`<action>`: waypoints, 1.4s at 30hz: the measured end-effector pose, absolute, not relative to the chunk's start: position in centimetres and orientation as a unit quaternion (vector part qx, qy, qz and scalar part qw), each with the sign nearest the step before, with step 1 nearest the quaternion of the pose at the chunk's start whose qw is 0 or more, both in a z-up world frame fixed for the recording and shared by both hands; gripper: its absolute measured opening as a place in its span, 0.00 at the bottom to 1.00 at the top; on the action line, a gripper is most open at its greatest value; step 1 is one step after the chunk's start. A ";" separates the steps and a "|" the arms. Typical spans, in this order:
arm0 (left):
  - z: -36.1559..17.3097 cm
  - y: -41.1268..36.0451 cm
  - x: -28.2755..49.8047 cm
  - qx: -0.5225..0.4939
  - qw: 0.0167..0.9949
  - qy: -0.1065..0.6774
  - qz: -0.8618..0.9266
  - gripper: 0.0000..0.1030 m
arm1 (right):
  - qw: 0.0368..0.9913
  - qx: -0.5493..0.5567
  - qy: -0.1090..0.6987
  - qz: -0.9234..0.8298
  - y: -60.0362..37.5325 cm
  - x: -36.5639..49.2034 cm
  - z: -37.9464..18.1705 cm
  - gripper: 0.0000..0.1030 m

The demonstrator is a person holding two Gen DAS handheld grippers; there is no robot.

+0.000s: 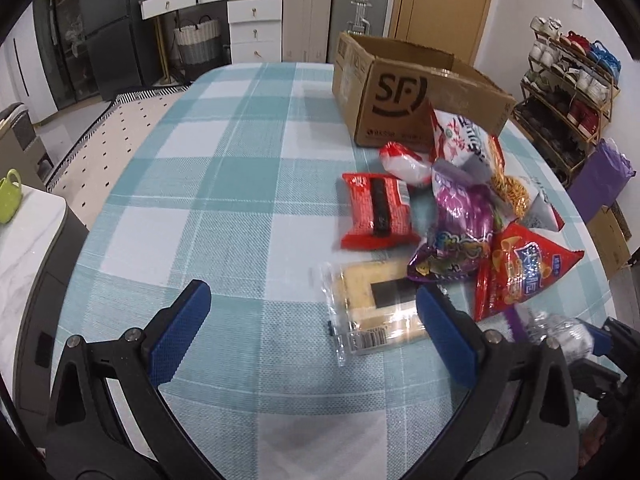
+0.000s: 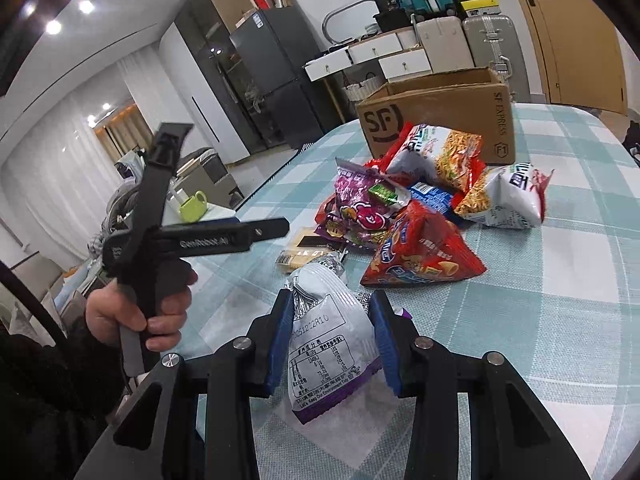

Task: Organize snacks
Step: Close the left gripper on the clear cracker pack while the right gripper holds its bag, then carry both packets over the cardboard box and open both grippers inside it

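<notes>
My right gripper (image 2: 332,320) is shut on a silver and purple snack packet (image 2: 328,332), held just above the checked tablecloth. In front of it lies a pile of snack bags: a red triangular bag (image 2: 424,256), a purple bag (image 2: 360,200) and noodle snack bags (image 2: 452,152). My left gripper (image 1: 316,316) stands open over the table, with a clear packet of crackers (image 1: 372,312) just ahead, close to its right finger. Beyond that lie a red packet (image 1: 378,210), the purple bag (image 1: 460,220) and the red triangular bag (image 1: 520,276). An open cardboard box (image 1: 400,92) stands behind the pile.
The cardboard box (image 2: 440,120) is at the far end of the table (image 2: 560,320). A hand (image 2: 132,320) grips the left gripper's handle at the left of the right wrist view. A side counter with a green cup (image 1: 10,196) stands left of the table. A shoe rack (image 1: 568,92) stands to the right.
</notes>
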State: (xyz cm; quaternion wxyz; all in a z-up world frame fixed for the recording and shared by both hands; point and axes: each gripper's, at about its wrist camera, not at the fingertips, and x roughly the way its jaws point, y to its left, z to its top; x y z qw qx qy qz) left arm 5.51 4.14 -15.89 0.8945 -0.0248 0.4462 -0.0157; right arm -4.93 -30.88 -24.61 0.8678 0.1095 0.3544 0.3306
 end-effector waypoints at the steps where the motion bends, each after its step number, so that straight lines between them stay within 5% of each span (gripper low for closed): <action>1: -16.2 3.9 5.6 -0.026 0.892 0.452 -0.019 0.99 | 0.870 0.112 0.352 0.328 -31.2 -5.1 -24.5 0.38; 21: -19.8 0.1 8.9 -0.031 0.861 0.507 -0.016 0.99 | 0.890 0.134 0.320 0.297 -35.0 -7.0 -23.0 0.38; 31: -19.1 0.5 7.7 -0.041 0.870 0.490 -0.039 0.69 | 0.892 0.125 0.315 0.299 -34.6 -6.8 -22.7 0.38; 33: -18.9 0.8 7.5 -0.044 0.871 0.487 -0.049 0.53 | 0.892 0.124 0.314 0.300 -34.6 -6.8 -22.7 0.38; 42: -18.7 1.6 6.1 -0.044 0.870 0.485 -0.072 0.53 | 0.895 0.125 0.310 0.297 -34.5 -6.7 -22.2 0.38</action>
